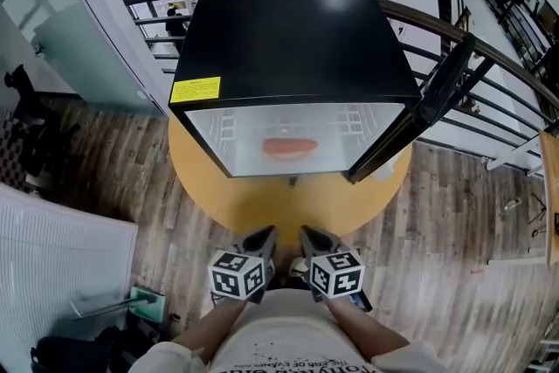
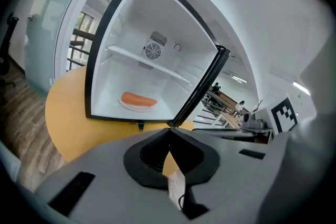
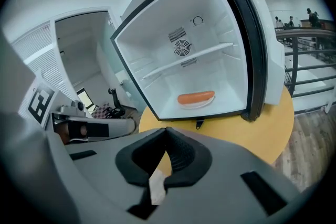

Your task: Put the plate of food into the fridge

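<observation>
Left hand-held gripper (image 2: 169, 130), right hand-held gripper (image 3: 167, 129): closed | fridge (image 1: 288, 39) open | holds plate (image 3: 202, 105), sausage (image 3: 196, 97)

Ahead of both pairs of jaws, bare table (image 1: 262, 205) is left free up to the fridge (image 1: 288, 39), whose opening is unblocked. The door (image 1: 410, 111) is swung out ahead and to the right. Inside, room is bounded above by a shelf (image 3: 184, 60) and narrowed by the plate (image 3: 207, 104).
</observation>
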A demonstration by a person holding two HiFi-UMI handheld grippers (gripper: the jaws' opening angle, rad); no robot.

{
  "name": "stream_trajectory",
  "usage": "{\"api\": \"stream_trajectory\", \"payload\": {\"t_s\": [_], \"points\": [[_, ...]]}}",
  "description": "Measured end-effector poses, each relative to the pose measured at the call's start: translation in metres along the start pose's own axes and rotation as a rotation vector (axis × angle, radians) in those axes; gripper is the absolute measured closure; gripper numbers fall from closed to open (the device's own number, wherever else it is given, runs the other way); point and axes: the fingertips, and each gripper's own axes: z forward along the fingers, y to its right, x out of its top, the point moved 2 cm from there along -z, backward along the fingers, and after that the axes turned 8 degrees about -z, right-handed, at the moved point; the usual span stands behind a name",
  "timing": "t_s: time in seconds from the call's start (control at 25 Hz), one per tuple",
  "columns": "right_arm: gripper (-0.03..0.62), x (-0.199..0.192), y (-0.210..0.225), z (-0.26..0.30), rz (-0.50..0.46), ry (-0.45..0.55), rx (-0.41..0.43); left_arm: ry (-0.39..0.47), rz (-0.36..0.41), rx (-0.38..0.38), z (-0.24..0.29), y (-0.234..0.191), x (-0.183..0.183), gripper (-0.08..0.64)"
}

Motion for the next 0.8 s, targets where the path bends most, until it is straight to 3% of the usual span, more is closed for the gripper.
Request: {"api": "stream_trajectory", "payload": {"t_s": [0.8], "points": [[0.568,0.002,-0.001,-0.013,0.031,0.028,0.0,0.043,0.041,0.022,-0.013,0.009,0.006,0.537]]}}
